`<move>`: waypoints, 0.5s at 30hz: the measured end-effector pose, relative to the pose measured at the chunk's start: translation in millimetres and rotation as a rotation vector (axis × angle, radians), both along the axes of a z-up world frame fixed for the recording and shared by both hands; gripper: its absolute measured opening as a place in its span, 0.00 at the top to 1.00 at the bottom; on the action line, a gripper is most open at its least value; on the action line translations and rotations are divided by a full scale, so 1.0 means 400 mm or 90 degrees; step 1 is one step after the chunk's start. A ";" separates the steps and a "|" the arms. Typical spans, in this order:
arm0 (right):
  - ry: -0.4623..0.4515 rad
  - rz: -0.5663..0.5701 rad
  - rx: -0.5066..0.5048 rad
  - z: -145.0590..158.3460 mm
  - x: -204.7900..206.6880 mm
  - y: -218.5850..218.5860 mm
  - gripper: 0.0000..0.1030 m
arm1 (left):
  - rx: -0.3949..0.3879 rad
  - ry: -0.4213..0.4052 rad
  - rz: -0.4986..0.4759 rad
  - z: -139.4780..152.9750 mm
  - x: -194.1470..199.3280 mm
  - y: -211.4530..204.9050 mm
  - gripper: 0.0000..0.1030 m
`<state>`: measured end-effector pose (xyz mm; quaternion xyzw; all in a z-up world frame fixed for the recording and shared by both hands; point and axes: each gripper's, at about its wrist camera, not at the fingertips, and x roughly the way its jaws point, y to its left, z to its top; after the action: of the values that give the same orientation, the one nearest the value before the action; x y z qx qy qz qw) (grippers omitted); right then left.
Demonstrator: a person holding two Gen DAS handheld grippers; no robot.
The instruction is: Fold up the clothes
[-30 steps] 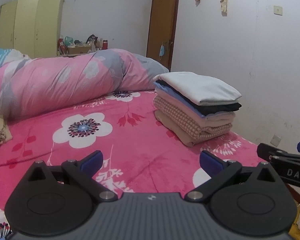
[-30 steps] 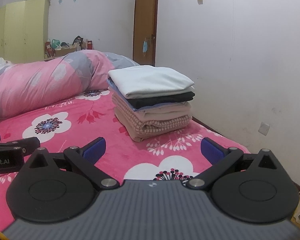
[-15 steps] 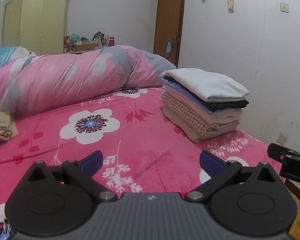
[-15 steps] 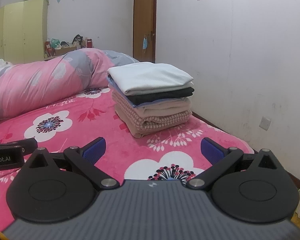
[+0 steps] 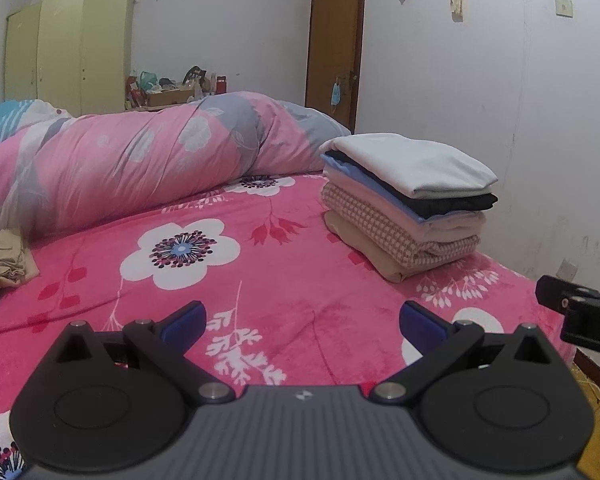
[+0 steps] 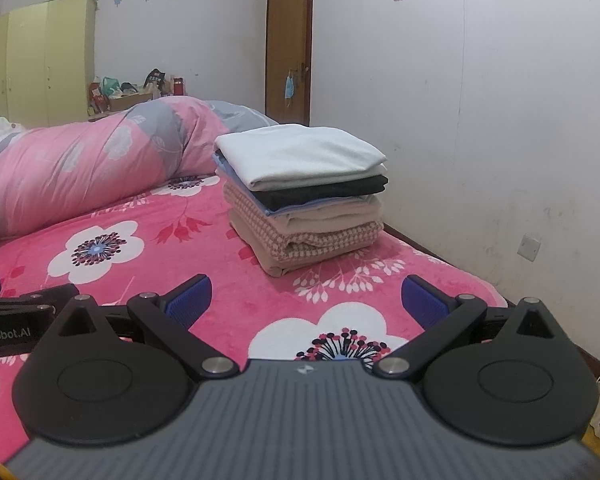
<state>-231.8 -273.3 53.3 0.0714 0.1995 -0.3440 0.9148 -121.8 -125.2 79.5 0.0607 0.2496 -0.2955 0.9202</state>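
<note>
A stack of folded clothes (image 5: 408, 200), white on top, then black, blue, beige and checked, sits at the right side of the pink flowered bed (image 5: 260, 280); it also shows in the right wrist view (image 6: 304, 196). A crumpled beige garment (image 5: 2, 260) lies at the bed's left edge. My left gripper (image 5: 303, 322) is open and empty above the bedspread, well short of the stack. My right gripper (image 6: 306, 298) is open and empty, also short of the stack. Each gripper's side shows in the other's view.
A rolled pink and grey quilt (image 5: 140, 160) lies across the back of the bed. A white wall (image 5: 500, 120) runs close along the bed's right side. A brown door (image 5: 336, 48) and a yellow wardrobe (image 5: 68, 48) stand at the back.
Both grippers have drifted slightly left and back; the stack sits a little further right and the beige garment shows more in the left wrist view. Both stay open.
</note>
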 end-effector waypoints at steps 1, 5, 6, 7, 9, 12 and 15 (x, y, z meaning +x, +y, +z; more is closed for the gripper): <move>0.001 0.000 -0.001 0.000 0.001 0.001 0.01 | 0.001 0.000 0.000 0.000 0.000 0.000 0.00; 0.001 0.000 -0.001 0.000 0.000 0.006 0.01 | 0.003 -0.002 -0.001 -0.002 -0.003 -0.002 0.00; 0.001 0.000 -0.001 -0.001 0.001 0.007 0.01 | 0.004 -0.003 -0.001 -0.002 -0.004 -0.002 0.00; 0.001 0.000 -0.001 -0.001 0.001 0.008 0.01 | 0.004 -0.003 -0.002 -0.003 -0.004 -0.002 0.00; 0.001 0.000 -0.001 -0.001 0.000 0.009 0.01 | 0.005 -0.003 -0.002 -0.003 -0.004 -0.003 0.00; 0.001 0.001 0.000 -0.001 0.001 0.006 0.01 | 0.008 -0.005 -0.004 -0.003 -0.007 -0.005 0.00; 0.001 0.001 -0.002 -0.001 0.001 0.007 0.01 | 0.008 -0.006 -0.006 -0.003 -0.007 -0.007 0.00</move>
<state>-231.2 -270.4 53.1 0.0700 0.1995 -0.3438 0.9149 -124.8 -127.9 78.3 0.0694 0.2471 -0.2982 0.9194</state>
